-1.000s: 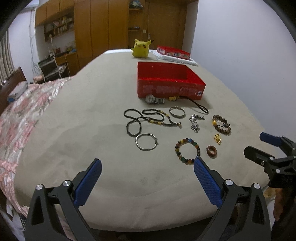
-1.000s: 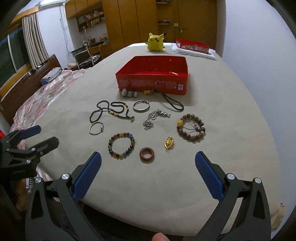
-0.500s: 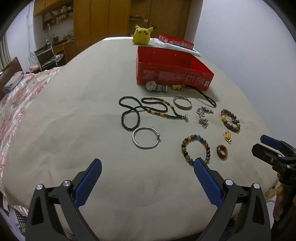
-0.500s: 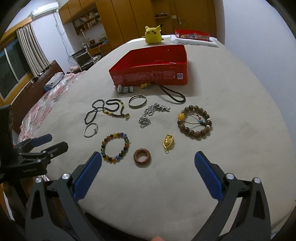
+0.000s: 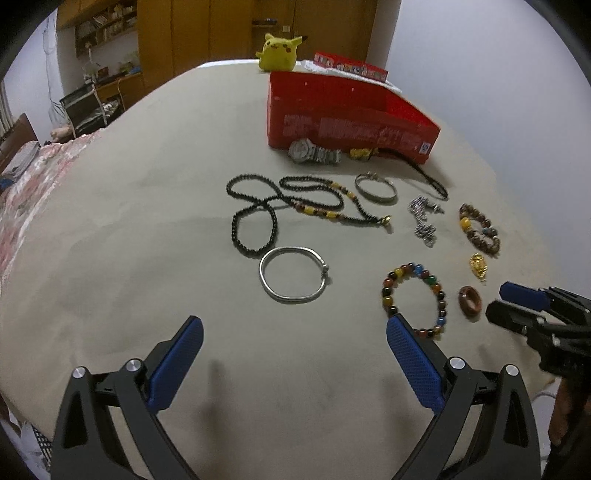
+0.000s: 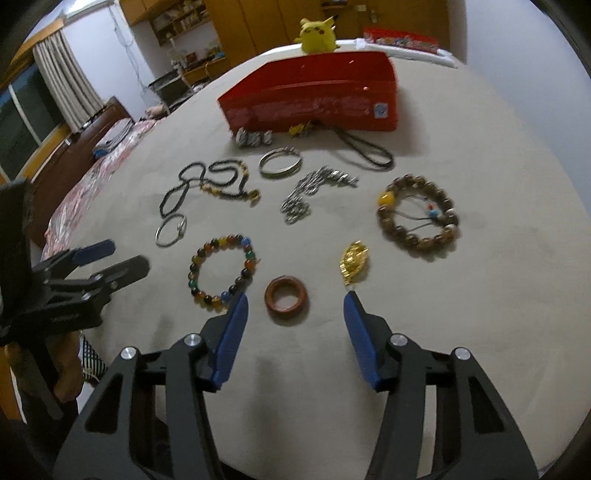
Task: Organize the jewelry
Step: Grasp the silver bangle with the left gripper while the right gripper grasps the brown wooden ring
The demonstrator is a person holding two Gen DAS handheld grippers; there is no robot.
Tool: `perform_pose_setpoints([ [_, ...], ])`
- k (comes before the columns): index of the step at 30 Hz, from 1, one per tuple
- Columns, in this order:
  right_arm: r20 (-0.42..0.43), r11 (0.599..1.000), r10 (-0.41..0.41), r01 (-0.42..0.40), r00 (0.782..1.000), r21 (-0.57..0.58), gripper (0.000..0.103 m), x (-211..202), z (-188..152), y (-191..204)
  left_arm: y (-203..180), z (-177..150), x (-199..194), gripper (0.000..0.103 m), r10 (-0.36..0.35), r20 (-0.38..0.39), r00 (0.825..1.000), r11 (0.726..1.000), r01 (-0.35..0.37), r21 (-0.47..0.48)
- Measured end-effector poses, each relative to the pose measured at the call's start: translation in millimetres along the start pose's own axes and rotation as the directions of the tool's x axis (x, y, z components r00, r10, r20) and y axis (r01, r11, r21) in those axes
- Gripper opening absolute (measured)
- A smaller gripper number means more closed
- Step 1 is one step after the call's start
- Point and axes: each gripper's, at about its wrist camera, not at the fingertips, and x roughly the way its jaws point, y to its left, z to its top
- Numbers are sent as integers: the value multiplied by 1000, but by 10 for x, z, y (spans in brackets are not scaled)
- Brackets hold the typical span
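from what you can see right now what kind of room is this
Probably a bedroom at home: the jewelry lies on a wide bed with a floral quilt along one edge, wooden wardrobes line the far wall, and a yellow plush toy sits behind the red box.

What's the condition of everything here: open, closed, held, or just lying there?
Left gripper: open, empty.
Right gripper: open, empty, just short of the brown ring.
Brown ring: lying flat, untouched.
Red box: open-topped.
Silver bangle: lying flat.

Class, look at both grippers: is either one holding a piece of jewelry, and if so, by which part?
Nothing is held. The left gripper and the right gripper both have their jaws open and bare, with the brown ring lying untouched ahead of the right one.
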Motion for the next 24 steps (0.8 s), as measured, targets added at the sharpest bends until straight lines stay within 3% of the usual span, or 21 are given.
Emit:
perform_pose_setpoints([
  [2,-15,1000,-9,8,1000,-18,42,75,-10,39,22,5,80,98,1,-16,1000,1000,-1,-2],
  [12,-3,996,-26,25,1000,-83,29,215,-9,80,38,101,287,98,38,-33,999,999,-38,6],
  [16,-2,997,-8,8,1000,-81,29,214,-6,55,31,138,345,94,65,-25,998,998,-64,10],
  [19,-1,996,-5,5,1000,-85,29,219,-2,58,22,177,356,73,92,0,996,996,-92,14],
  [21,-2,996,-2,2,1000,-85,29,223,5,54,24,199,342,49,82,4,997,997,-82,14],
  [24,-2,996,2,-3,1000,-86,29,223,9,49,56,227,332,49,61,-1,998,998,-61,-4],
])
